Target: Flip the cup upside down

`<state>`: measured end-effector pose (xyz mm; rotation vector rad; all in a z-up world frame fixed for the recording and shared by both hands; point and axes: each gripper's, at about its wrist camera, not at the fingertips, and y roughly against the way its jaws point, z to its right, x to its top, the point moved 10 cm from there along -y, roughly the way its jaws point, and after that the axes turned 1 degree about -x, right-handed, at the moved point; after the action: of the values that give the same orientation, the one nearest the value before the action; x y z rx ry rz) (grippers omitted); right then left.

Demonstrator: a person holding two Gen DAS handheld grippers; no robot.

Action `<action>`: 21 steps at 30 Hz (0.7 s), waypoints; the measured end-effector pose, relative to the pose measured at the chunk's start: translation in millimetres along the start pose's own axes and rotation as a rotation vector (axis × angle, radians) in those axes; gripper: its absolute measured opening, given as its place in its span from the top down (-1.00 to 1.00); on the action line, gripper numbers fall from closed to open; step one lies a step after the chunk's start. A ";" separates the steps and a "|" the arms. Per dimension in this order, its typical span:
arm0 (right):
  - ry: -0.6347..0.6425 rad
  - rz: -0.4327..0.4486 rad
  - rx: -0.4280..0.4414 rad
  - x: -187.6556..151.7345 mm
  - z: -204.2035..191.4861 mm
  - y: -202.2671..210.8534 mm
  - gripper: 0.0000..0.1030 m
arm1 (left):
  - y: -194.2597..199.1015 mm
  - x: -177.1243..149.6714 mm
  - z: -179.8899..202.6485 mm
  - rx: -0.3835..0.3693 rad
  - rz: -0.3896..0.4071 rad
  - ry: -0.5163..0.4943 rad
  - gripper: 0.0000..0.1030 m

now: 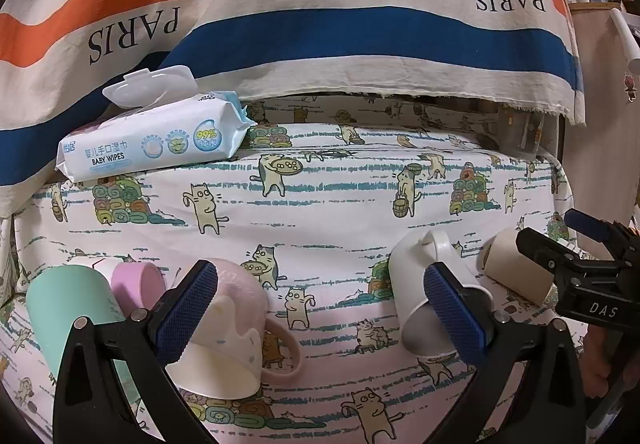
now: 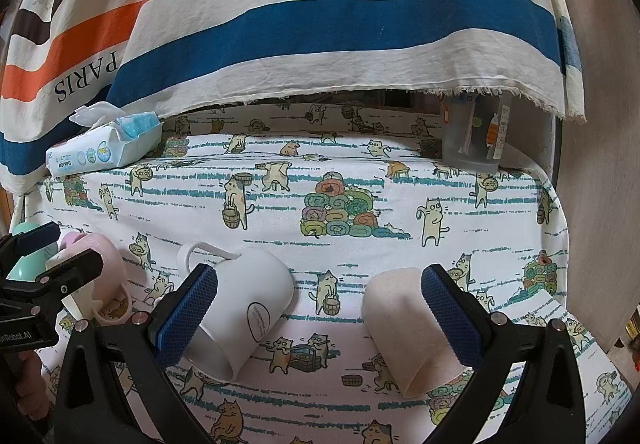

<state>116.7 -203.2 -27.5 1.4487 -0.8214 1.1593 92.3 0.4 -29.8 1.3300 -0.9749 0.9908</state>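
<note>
Several cups lie on their sides on the cat-print cloth. In the left wrist view, a pink mug (image 1: pixel 236 320) lies behind the left finger and a white mug (image 1: pixel 420 284) behind the right finger of my open, empty left gripper (image 1: pixel 320 308). A mint cup (image 1: pixel 68 308) and a small pink cup (image 1: pixel 136 280) lie at the far left. In the right wrist view, my open, empty right gripper (image 2: pixel 320 308) hangs between the white mug (image 2: pixel 248 304) and a beige cup (image 2: pixel 404 320). The left gripper (image 2: pixel 44 248) shows at the left edge.
A pack of baby wipes (image 1: pixel 156 136) sits at the back left under a striped PARIS cloth (image 1: pixel 320 4). A clear container (image 2: pixel 472 132) stands at the back right. The table's right edge (image 2: pixel 560 204) runs beside a wall.
</note>
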 end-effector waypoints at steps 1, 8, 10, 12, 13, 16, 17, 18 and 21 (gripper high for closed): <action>0.000 0.000 0.000 0.0 0.1 -0.1 -0.99 | 0.0 0.0 -0.1 0.000 0.000 0.000 -0.99; 0.000 -0.001 0.000 0.0 0.0 -0.1 -0.99 | 0.3 0.1 -0.2 0.001 0.000 0.002 -0.99; 0.000 -0.001 0.000 0.0 0.0 -0.1 -0.99 | 0.4 0.2 -0.4 0.001 0.001 0.002 -0.99; 0.001 -0.003 -0.004 0.0 0.2 -0.6 -0.99 | -0.1 0.2 -0.4 0.003 -0.001 0.001 -0.99; 0.003 -0.007 -0.008 -0.2 0.2 -1.5 -0.99 | -0.6 0.2 -0.3 0.004 -0.003 0.000 -0.99; 0.009 -0.004 -0.020 0.3 -0.1 -0.8 -0.99 | -2.7 -0.4 0.3 0.000 -0.014 -0.003 -0.99; 0.009 0.001 -0.017 0.8 -0.2 0.0 -0.99 | -3.1 -0.5 -0.4 0.003 -0.015 -0.002 -0.99; 0.007 0.002 -0.015 0.9 0.0 0.3 -0.99 | -3.3 -0.5 -2.1 0.014 -0.016 0.001 -0.99; 0.004 0.001 -0.014 1.0 0.6 0.5 -0.99 | -4.7 -1.3 -3.7 0.013 -0.024 0.008 -0.99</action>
<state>116.6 -203.8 -26.4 1.4344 -0.8266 1.1545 96.3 4.1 -32.5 1.3445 -0.9463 0.9854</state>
